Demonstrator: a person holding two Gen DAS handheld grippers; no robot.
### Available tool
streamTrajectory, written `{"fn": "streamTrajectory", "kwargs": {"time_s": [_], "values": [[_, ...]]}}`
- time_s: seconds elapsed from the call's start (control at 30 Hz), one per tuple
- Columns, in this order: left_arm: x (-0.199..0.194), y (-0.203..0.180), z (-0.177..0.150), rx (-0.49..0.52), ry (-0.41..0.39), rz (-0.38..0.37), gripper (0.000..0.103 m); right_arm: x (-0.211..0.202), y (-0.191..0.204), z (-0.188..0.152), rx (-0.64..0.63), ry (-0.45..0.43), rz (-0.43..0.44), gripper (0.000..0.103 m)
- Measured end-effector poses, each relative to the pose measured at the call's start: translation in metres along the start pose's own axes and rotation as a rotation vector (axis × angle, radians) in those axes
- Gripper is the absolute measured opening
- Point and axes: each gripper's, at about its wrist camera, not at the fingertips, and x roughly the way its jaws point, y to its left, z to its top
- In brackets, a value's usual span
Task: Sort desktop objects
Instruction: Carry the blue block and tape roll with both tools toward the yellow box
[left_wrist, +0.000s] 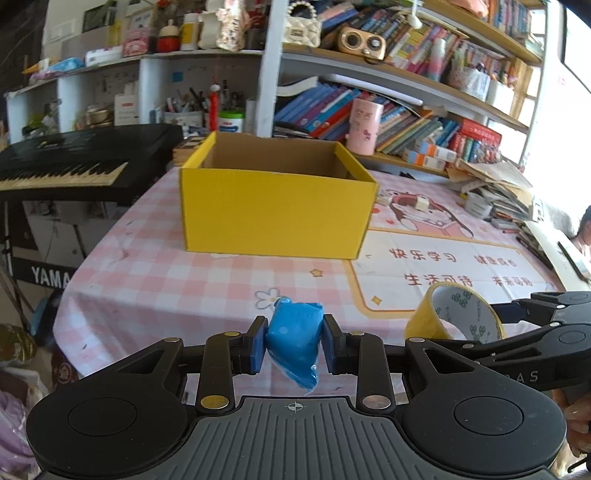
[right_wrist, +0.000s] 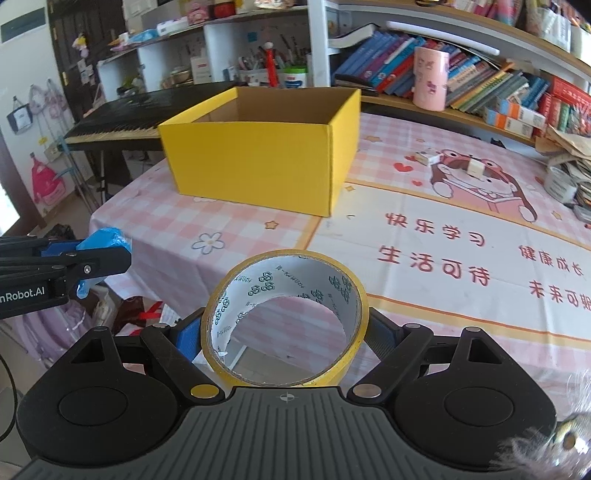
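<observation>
Worktop (right_wrist: 229, 221) under pink checked cartoon cloth: open yellow cardboard box (right_wrist: 266, 158) at far left, two small cream blocks (right_wrist: 474, 168) on the print, paper pile (left_wrist: 498, 192) along right edge

The box (left_wrist: 275, 212) sits on the table (left_wrist: 147, 273), with the keyboard (left_wrist: 74, 162) to its left and shelves (left_wrist: 388, 74) behind. In front — a packet (left_wrist: 293, 341) left, tape (right_wrist: 284, 317) right, both held up.
</observation>
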Motion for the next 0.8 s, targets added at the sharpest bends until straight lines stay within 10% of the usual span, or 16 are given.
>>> {"fn": "streamTrajectory", "kwargs": {"time_s": [0.8], "values": [[0.023,0.017,0.067,-0.041,-0.140,0.065,0.029,0.008,-0.006,0.068,-0.047,-0.104,0.061,0.085]]}}
